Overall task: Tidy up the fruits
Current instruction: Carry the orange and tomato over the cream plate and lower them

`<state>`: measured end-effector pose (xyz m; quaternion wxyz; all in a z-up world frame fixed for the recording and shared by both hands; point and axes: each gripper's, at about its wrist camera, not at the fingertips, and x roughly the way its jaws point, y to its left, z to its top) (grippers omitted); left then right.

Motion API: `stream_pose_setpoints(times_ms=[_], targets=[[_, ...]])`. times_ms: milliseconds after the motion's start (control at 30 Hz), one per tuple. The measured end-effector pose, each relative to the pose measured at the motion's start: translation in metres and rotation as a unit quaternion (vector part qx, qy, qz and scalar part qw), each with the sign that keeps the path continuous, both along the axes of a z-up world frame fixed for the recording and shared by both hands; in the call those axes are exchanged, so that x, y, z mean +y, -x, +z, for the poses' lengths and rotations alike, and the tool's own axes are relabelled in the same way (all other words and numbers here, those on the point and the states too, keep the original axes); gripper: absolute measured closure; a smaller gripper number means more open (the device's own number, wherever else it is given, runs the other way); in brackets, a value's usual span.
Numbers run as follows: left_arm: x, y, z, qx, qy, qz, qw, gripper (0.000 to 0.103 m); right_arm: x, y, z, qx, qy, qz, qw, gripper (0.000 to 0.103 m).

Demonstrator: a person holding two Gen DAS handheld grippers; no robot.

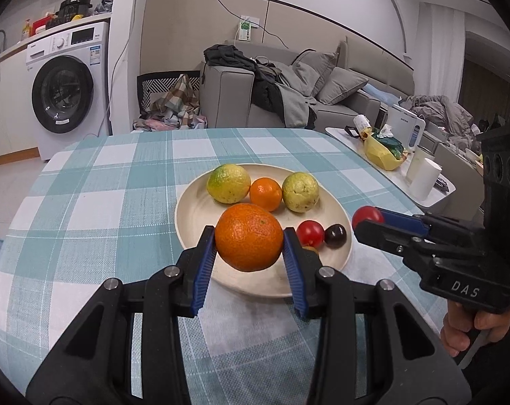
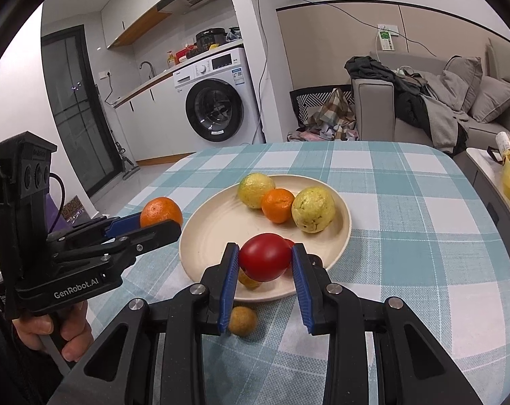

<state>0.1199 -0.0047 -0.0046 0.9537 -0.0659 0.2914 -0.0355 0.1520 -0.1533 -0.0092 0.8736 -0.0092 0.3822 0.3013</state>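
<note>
While the orange was clamped in the left claw over the plate's 6 o'clock rim, a tomato was gripped by the right claw at 3 o'clock, equally near.

We held a large orange clamped between the blue pads of our left tongs, above the near rim of a cream plate on the checked counter. On the plate lay two yellow-green fruits, a small orange, a red tomato and a dark cherry. Our right tongs (entering from the right) gripped another red tomato.
</note>
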Motion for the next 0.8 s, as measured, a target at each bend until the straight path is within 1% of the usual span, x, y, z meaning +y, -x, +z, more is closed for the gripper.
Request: stream_pose_setpoints(times_ms=[167,333,633,800], targets=[[0.001,-0.013,-0.003,0.003,-0.003,0.004,1.0000,0.067,-0.001,-0.007,0.002,0.003,-0.007,-0.006,1.000,0.070],[0.006,-0.021,-0.008,0.001,0.006,0.013,0.9999,0.067,-0.004,-0.013,0.001,0.006,-0.015,-0.017,1.000,0.070],[0.010,-0.028,-0.018,0.009,0.002,0.018,0.9998,0.067,0.001,-0.015,-0.014,0.027,0.001,-0.007,1.000,0.070],[0.009,-0.028,-0.019,0.014,-0.001,0.014,0.9998,0.067,0.000,-0.016,-0.019,0.033,0.001,-0.006,0.999,0.070]])
